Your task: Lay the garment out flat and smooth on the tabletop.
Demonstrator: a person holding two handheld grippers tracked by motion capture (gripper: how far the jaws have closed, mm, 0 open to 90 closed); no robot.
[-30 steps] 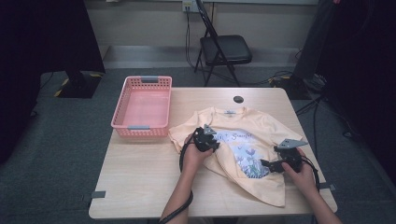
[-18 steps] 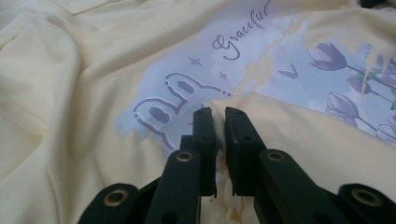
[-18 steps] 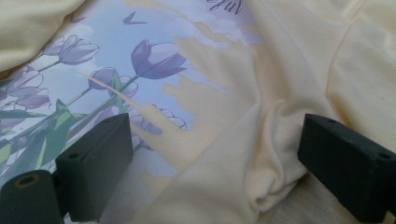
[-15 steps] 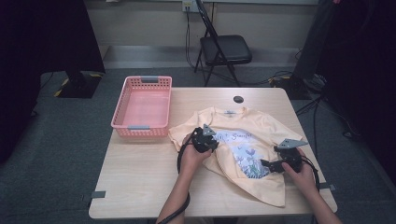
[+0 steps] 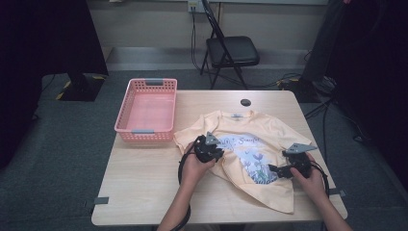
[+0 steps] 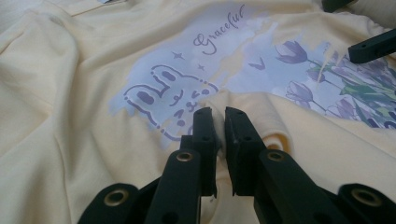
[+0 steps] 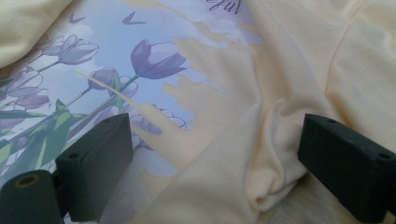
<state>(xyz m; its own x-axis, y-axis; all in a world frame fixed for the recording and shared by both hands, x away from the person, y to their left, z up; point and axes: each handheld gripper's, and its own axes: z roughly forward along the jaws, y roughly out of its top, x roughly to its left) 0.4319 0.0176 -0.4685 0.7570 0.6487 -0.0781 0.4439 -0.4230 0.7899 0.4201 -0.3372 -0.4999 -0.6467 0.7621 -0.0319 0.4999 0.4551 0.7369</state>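
Basket of pink slatted plastic [image 5: 146,109] sits at the table's [image 5: 144,192] left rear. Left gripper [image 5: 215,150] rests on the pale yellow printed cotton T-shirt [image 5: 269,139] spread mid-table; its jaws pinch a raised fold [image 6: 219,105], cloth between them hidden. Right gripper [image 5: 275,169] lies at the shirt's right edge, jaws wide apart astride rumpled fabric [image 7: 261,154], tips cut off.

Pale yellow shirt [image 5: 255,144], purple tulip print
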